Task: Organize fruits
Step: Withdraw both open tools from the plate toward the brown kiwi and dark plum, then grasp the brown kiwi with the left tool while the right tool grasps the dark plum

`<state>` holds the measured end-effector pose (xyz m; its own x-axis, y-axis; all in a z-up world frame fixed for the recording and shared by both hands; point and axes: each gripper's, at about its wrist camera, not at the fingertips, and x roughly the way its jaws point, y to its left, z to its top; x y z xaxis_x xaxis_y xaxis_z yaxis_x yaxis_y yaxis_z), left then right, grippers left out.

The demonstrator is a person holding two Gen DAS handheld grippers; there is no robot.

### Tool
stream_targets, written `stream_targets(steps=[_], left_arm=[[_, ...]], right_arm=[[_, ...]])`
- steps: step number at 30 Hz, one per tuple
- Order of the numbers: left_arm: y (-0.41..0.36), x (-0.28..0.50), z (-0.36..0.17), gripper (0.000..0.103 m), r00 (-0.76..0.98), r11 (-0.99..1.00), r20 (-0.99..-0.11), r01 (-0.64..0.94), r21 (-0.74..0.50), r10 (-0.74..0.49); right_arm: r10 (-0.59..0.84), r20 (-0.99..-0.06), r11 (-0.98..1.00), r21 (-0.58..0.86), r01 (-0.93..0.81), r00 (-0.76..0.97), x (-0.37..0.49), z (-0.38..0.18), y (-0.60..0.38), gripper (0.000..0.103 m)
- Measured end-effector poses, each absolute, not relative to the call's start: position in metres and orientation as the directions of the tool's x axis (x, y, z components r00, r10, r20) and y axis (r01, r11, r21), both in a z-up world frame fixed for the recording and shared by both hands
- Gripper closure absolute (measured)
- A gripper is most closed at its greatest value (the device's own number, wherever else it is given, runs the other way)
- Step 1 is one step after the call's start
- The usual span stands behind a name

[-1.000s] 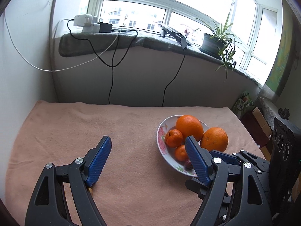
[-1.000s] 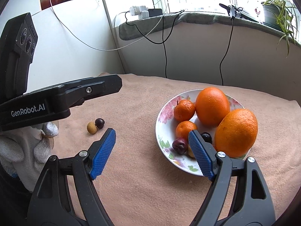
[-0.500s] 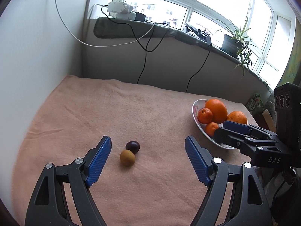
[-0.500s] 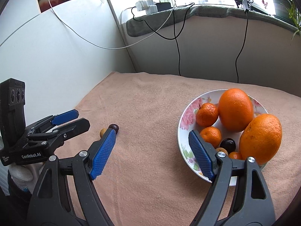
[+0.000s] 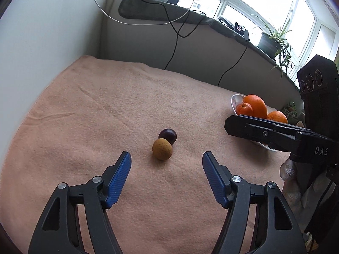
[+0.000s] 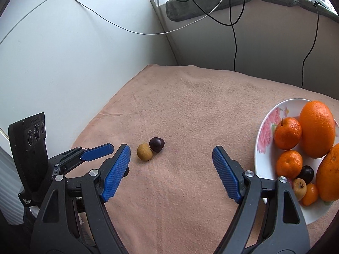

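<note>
A small tan fruit (image 5: 162,152) and a dark purple plum (image 5: 167,136) lie touching on the peach cloth; both show in the right wrist view too, the tan fruit (image 6: 144,151) and the plum (image 6: 156,144). My left gripper (image 5: 166,177) is open and empty, just short of the tan fruit. My right gripper (image 6: 170,173) is open and empty, right of the pair. A floral plate (image 6: 263,127) at the right holds oranges (image 6: 316,128), mandarins and small fruits.
The peach cloth (image 5: 106,110) covers the table, with a white wall on the left and a grey ledge behind. Cables hang from the sill. A potted plant (image 5: 273,40) stands on the windowsill. The right gripper's body (image 5: 275,135) crosses the left view in front of the plate.
Both grippers swung left, away from the plate. The tan fruit and plum came into view between the left fingers and grew closer. Both grippers stayed open.
</note>
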<state>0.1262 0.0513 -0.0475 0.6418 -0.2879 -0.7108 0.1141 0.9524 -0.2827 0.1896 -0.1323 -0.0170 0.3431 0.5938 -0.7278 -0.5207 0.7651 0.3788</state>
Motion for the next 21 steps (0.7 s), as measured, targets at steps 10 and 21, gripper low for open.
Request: stream_targets(steps=[10,21], left_arm=[[0.051,0.137,-0.062,0.049,0.613,0.952,-0.733,0.117,-0.284,-0.294],[0.048,0.148,-0.069,0.061,0.601,0.954,-0.746,0.114,-0.276,-0.287]], right_arm=[[0.641,-0.738,0.730,0.501,-0.464,0.211,0.216,-0.048,-0.102,0.042],[0.673,-0.728,0.706,0.581,-0.406,0.128,0.230,-0.073,-0.087,0.055]])
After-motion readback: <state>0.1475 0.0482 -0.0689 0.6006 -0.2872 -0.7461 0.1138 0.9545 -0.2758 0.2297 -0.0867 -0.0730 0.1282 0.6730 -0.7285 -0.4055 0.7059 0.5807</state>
